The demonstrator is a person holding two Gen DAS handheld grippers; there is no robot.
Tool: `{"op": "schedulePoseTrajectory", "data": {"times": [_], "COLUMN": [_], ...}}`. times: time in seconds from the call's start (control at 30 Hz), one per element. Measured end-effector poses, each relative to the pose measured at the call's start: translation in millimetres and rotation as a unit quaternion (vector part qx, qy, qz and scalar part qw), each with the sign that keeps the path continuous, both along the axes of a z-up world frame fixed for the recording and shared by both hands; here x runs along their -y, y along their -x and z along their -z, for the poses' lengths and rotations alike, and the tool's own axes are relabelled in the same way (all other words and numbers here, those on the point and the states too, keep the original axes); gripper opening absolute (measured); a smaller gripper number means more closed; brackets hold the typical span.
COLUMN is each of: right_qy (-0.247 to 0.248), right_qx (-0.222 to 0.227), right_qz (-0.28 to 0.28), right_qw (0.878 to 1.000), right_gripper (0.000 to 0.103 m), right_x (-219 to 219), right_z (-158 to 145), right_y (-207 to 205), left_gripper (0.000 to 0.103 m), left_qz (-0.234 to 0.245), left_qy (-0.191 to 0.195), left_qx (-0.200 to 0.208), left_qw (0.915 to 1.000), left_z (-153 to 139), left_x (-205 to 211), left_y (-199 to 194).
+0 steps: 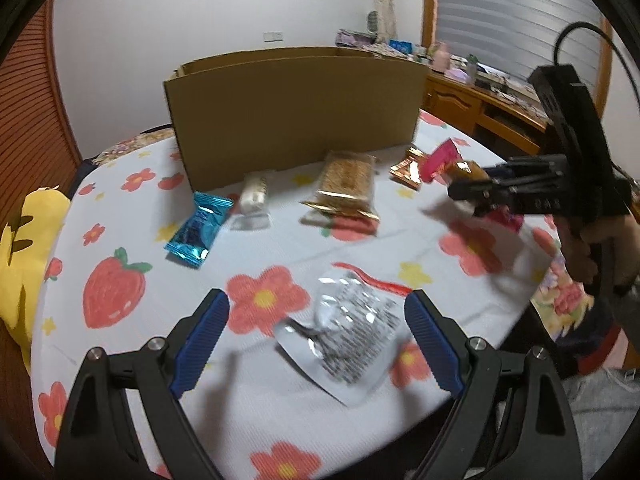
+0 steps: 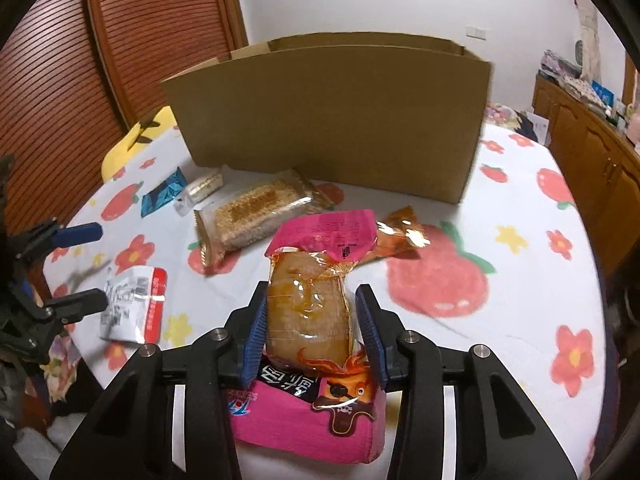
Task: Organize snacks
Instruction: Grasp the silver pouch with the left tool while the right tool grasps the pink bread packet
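My right gripper [image 2: 310, 304] is shut on a pink and clear snack packet [image 2: 308, 308] and holds it above the table; it also shows in the left wrist view [image 1: 442, 160]. My left gripper [image 1: 316, 312] is open just above a silver and red packet [image 1: 348, 336], which lies between its fingers. An open cardboard box [image 1: 296, 112] stands at the back. In front of it lie a blue packet [image 1: 198, 230], a small white packet [image 1: 254, 196], a sesame bar [image 1: 346, 184] and an orange packet [image 1: 408, 170].
The table wears a white cloth with flowers and strawberries [image 1: 116, 292]. A yellow cushion [image 1: 24, 248] sits at its left edge. A wooden cabinet with clutter [image 1: 480, 96] stands at the right, wooden shutters [image 2: 60, 80] at the left.
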State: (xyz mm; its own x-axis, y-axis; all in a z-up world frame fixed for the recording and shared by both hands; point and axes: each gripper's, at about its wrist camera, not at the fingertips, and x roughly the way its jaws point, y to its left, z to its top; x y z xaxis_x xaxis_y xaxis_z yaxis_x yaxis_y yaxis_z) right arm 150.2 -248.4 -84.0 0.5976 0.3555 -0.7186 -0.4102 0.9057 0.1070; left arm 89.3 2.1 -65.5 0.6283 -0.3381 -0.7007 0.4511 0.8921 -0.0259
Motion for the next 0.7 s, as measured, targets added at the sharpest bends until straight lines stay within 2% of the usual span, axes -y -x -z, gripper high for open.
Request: {"op": "schedulePoseTrajectory", "data": {"times": [0.33,0.53,0.7], "right_qy": [0.03,0.016,0.041], "right_qx": [0.01,-0.003,0.006], "right_qz": [0.007,0.001,0.0], "right_qw": [0.999,1.0,0.999], "right_gripper": [0.043,0.043,0.043], "right_x": [18.2,22.9,16.5], "right_z": [5.7,12.4,14.7], "right_y": [-11.2,-21.1,-19.5], "left_gripper": [0.09,0.09,0.09], "left_qz": [0.025,0.021,0.016], "left_qy": [-0.054,-0.073,-0.074], "left_qx": [-0.029,-0.037,-0.043], "left_qw": [0.9978,0.9965,0.9962], "left_z": [13.9,19.4,19.6], "left_x": [16.7,25.5,29.7], "left_y": [4.8,-0.9,-10.3]}}
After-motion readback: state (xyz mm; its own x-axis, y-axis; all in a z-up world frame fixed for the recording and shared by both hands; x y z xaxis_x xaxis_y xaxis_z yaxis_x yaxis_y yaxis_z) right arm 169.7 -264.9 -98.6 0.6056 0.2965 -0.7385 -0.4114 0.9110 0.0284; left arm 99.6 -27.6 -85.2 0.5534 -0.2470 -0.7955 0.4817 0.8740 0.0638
